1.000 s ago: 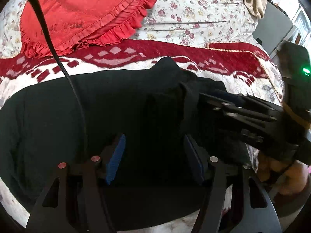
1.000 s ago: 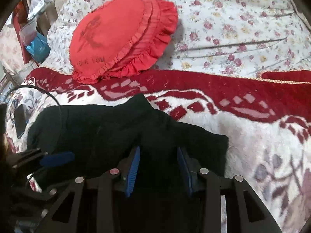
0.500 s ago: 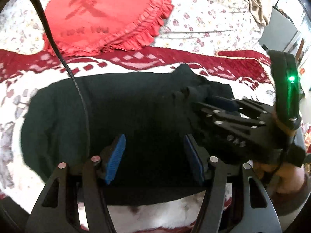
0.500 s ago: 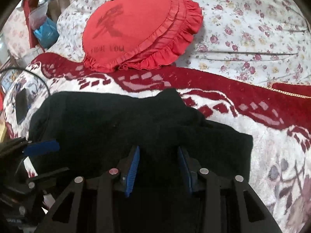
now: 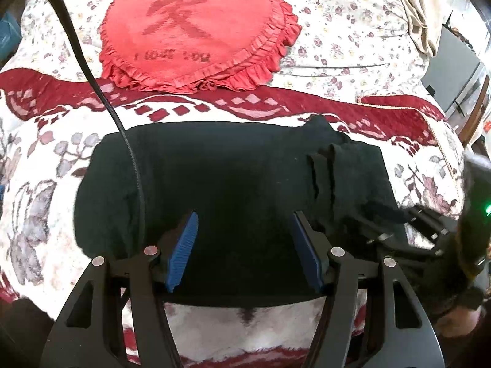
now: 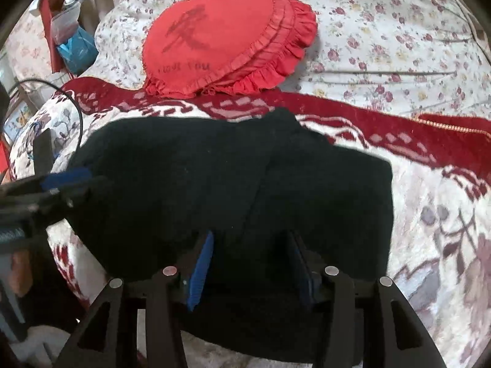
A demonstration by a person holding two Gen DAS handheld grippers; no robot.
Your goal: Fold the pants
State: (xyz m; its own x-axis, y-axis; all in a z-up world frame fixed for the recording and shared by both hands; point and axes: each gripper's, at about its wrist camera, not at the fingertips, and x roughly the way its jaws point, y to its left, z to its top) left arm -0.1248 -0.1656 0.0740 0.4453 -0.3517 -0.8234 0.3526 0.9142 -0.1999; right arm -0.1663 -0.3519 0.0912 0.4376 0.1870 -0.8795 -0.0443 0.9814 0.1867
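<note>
We see black pants (image 5: 233, 184) folded into a block on the red-white blanket (image 5: 46, 159), near a red cushion (image 5: 196, 30). Left gripper (image 5: 244, 245) and right gripper (image 6: 250, 263) hover over them, jaws apart, gripping nothing.

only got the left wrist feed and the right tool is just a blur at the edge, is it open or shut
Observer: Open. The right tool has its blue pads apart over the near edge of the black pants, nothing pinched.
Operator: ok, is the right end of the pants lying flat
Observer: Yes, it ends in a squared corner lying on the blanket, not bunched.
Operator: anything beside the bed i cant see
Observer: A blue bag sits off the bed's far corner, past the red cushion.
</note>
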